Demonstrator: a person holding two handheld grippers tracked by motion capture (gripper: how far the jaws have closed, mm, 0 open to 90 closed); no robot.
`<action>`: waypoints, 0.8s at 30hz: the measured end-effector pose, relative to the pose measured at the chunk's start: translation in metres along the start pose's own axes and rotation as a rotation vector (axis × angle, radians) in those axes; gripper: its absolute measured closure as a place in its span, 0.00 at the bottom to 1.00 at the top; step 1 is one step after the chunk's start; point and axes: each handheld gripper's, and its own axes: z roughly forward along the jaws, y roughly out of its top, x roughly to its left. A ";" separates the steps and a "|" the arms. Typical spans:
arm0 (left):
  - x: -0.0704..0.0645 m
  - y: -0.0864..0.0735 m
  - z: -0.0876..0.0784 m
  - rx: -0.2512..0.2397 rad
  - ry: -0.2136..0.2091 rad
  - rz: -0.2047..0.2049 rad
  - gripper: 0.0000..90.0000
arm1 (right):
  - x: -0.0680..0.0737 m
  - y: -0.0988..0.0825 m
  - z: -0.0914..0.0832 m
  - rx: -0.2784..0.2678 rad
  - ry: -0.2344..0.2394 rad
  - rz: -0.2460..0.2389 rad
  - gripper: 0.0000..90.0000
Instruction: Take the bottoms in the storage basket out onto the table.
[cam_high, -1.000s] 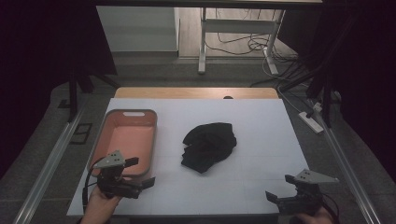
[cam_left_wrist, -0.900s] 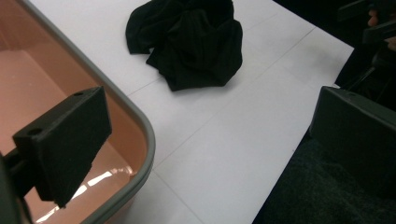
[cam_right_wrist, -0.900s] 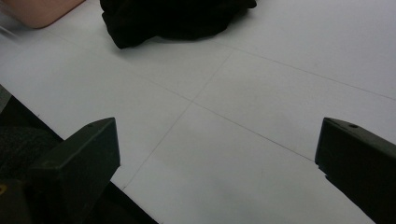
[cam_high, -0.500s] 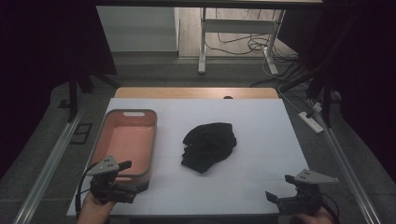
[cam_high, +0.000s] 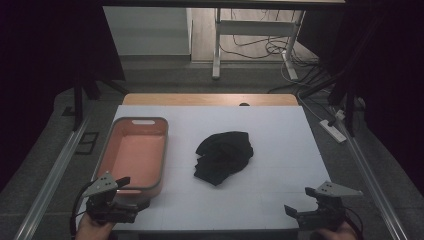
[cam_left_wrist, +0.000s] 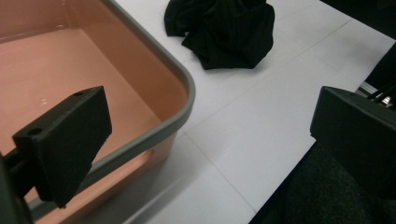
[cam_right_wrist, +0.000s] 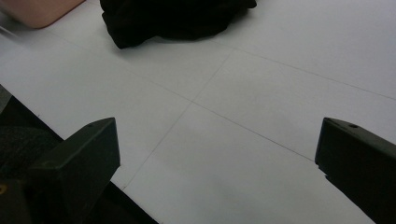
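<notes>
Left hand-held gripper (cam_high: 131, 192) gapes beside pink tub (cam_high: 159, 165).

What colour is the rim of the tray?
Grey, around the salmon-pink tray; clearest in the left gripper view.

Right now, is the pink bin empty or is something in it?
Empty: the pink bin shows a bare floor in the high and left gripper views. The black cloth lies bunched beside it on the table.

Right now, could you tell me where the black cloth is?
In the high view, the black cloth lies crumpled mid-table, just right of the pink tray.
</notes>
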 end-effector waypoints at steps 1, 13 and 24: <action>0.000 -0.002 -0.002 0.000 0.006 -0.001 0.00 | 0.000 0.000 0.000 0.000 0.000 0.000 0.00; 0.008 -0.017 -0.014 0.007 0.053 -0.034 0.00 | 0.000 0.000 0.000 0.000 0.001 0.001 0.00; 0.013 -0.027 -0.021 0.018 0.068 -0.058 0.00 | 0.000 0.000 0.000 0.001 0.001 -0.001 0.00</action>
